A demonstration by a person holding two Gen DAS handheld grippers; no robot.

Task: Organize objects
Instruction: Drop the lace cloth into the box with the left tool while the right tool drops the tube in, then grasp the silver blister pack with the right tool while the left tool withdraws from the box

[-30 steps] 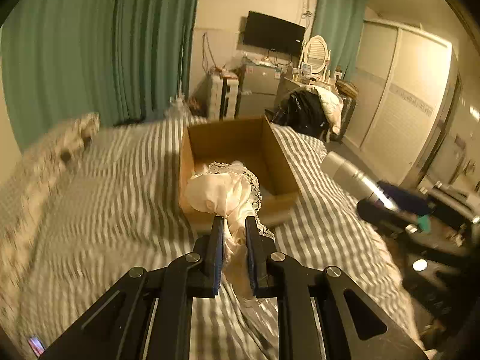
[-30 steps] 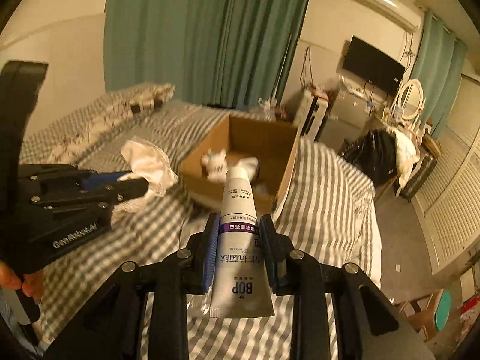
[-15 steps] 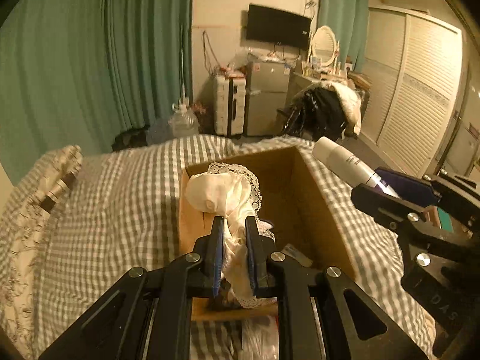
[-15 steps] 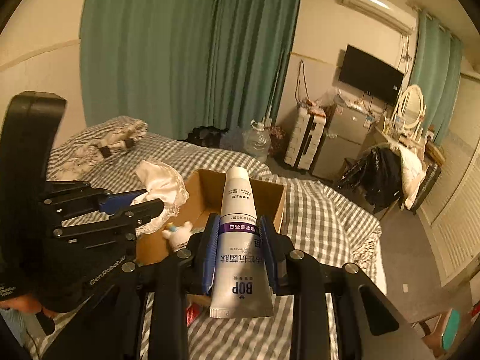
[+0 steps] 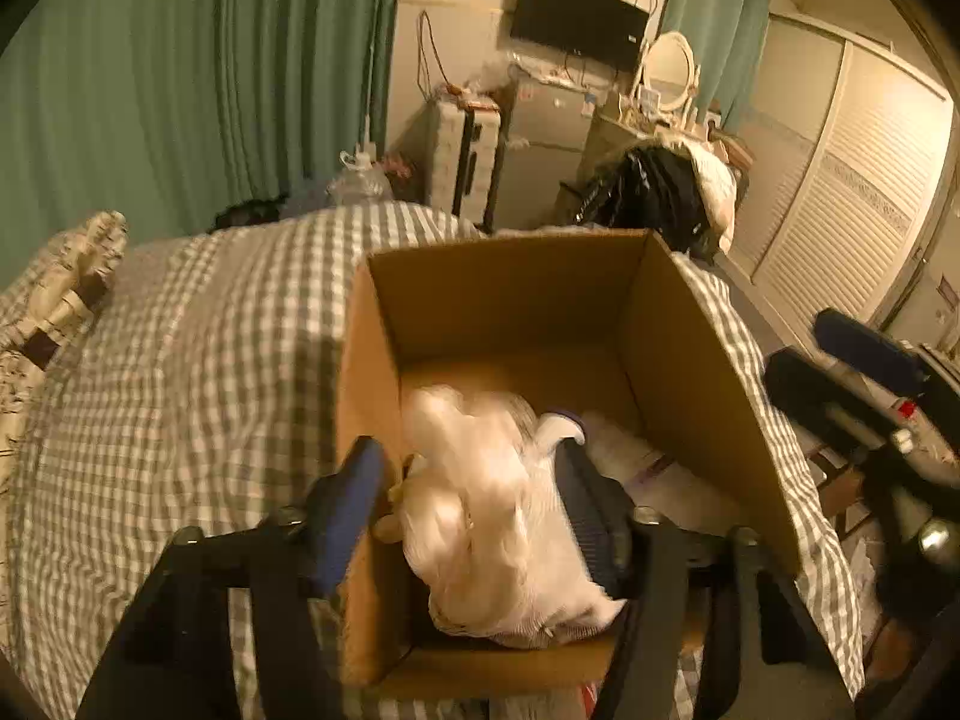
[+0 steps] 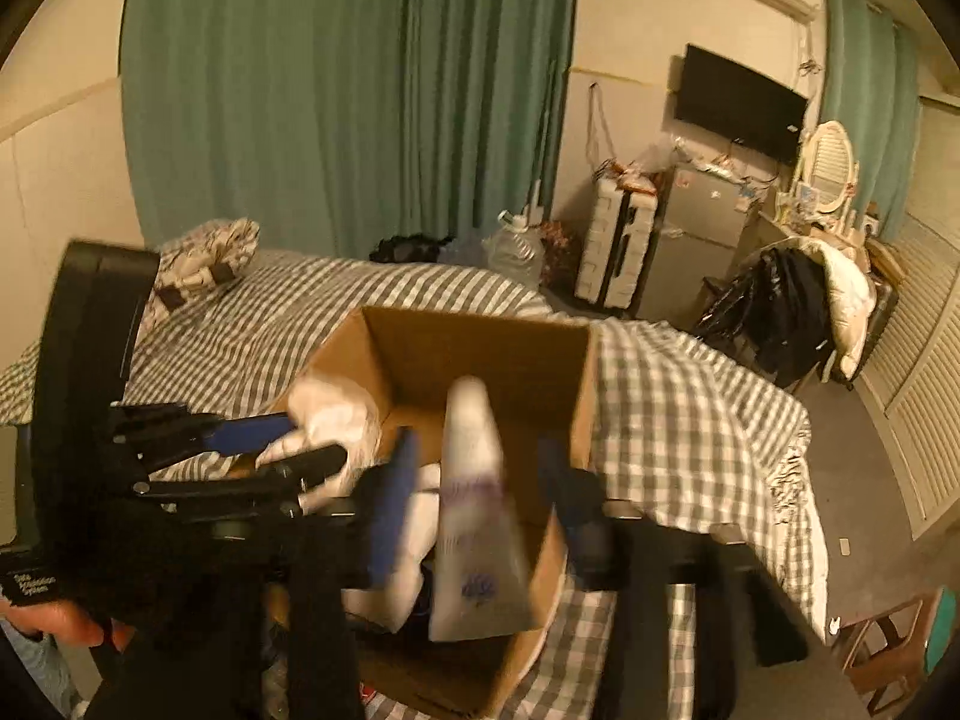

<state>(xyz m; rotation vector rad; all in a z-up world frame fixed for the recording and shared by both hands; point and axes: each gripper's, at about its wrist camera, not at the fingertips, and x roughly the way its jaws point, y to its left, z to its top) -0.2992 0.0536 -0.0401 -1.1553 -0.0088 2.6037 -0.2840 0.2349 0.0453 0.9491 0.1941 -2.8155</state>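
Note:
An open cardboard box [image 5: 504, 294] stands on the checked bed; it also shows in the right wrist view [image 6: 480, 348]. My left gripper [image 5: 474, 480] is open over the box's near left part. A white lacy cloth [image 5: 486, 516], blurred, hangs loose between its fingers. My right gripper [image 6: 474, 480] is open over the box. A white tube with a purple band [image 6: 477, 516], blurred, sits free between its fingers, tip pointing away. In the right wrist view the left gripper [image 6: 300, 444] and the cloth [image 6: 336, 414] show at the box's left wall. White items [image 5: 654, 468] lie inside the box.
The bed carries a grey checked cover [image 5: 198, 372] and a patterned pillow [image 5: 60, 288] at the far left. Green curtains [image 6: 348, 90] hang behind. A suitcase [image 6: 618, 240], a fridge, a dressing table and a dark pile of clothes [image 6: 774, 312] stand beyond the bed.
Both grippers have moved down over the box and opened. The cloth and the tube have come loose from the fingers and blur as they drop towards the box.

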